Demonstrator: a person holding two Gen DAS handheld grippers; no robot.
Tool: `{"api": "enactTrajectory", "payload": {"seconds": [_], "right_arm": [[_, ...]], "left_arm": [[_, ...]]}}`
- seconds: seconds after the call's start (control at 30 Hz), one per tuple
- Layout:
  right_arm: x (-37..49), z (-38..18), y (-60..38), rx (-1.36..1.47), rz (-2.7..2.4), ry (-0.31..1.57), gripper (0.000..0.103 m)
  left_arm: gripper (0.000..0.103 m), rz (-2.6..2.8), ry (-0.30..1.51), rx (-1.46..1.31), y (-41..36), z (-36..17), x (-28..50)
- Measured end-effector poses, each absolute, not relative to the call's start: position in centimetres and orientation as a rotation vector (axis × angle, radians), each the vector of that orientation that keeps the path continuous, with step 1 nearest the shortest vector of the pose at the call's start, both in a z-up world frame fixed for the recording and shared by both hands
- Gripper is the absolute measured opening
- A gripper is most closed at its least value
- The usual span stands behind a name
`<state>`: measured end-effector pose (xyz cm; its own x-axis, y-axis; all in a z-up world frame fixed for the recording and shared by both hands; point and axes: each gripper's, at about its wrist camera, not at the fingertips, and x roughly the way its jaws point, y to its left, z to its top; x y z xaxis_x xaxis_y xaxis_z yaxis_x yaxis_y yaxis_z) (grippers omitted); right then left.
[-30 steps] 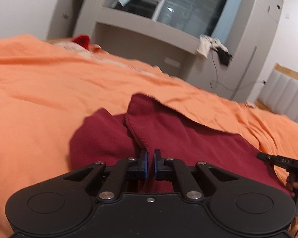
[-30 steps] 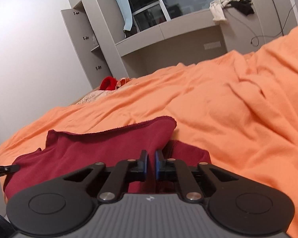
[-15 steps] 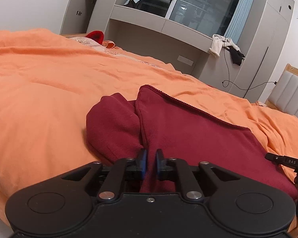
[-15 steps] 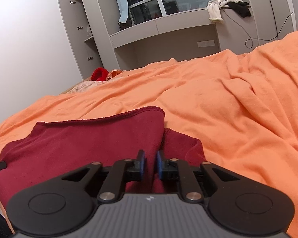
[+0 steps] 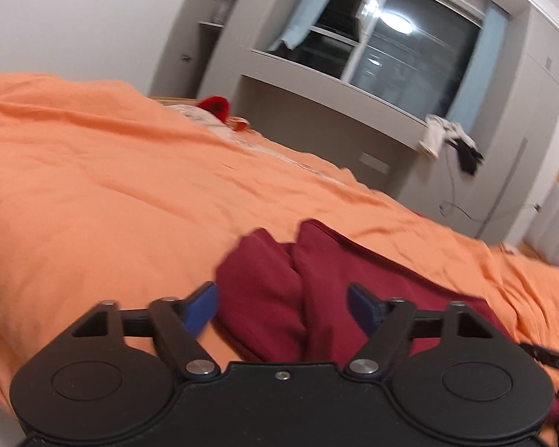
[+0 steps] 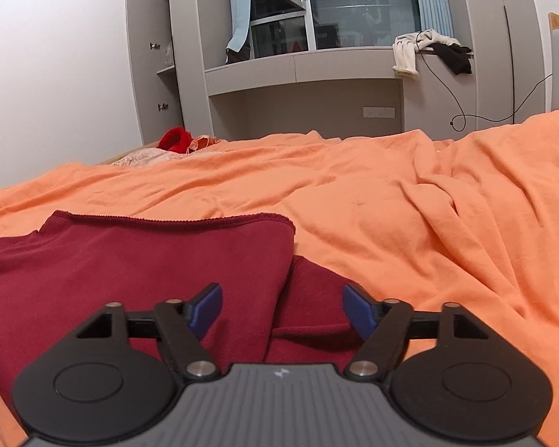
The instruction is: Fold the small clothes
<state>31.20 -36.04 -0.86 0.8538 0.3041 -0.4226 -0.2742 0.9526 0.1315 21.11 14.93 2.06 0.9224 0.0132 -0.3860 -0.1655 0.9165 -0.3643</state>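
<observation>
My left gripper has just been opening, and its blue fingers now stand wide apart. The dark red garment lies between them on the orange blanket of the bed, but neither pad presses on it; the left finger sits over bare blanket beside the cloth's edge, and the other is above the cloth. From this side I see two rounded folds of the garment lying side by side, meeting in a crease that runs toward me.

My right gripper has also just been opening. Its fingers are spread wide, with the garment beneath and between them, not gripped. Here the cloth lies folded: a top layer with a stitched hem along its far edge, and a lower layer showing out from under it on the right.

At the lower right edge of the left view, part of the right gripper shows, blurred.

Beyond the bed a small bright red thing lies near the far corner.
</observation>
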Motion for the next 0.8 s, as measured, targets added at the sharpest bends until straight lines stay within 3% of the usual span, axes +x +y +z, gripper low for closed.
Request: {"api": "enactTrajectory", "payload": {"seconds": [0.1, 0.17, 0.47, 0.8], "right_arm": [[31.0, -0.7, -36.3, 0.064, 0.285, 0.422, 0.096], [30.8, -0.5, -36.5, 0.063, 0.273, 0.398, 0.101], [31.4, -0.2, -38.5, 0.11, 0.152, 0.386, 0.102], [32.8, -1.7, -39.6, 0.136, 0.07, 0.485, 0.102]], "left_arm": [[0.1, 0.179, 0.368, -0.431, 16.2, 2.1, 21.3], [0.102, 0.221, 0.367, -0.447, 17.0, 2.1, 21.8], [0.102, 0.161, 0.498, -0.417, 20.7, 1.7, 28.4], [0.102, 0.005, 0.534, -0.452, 19.2, 1.8, 28.2]]}}
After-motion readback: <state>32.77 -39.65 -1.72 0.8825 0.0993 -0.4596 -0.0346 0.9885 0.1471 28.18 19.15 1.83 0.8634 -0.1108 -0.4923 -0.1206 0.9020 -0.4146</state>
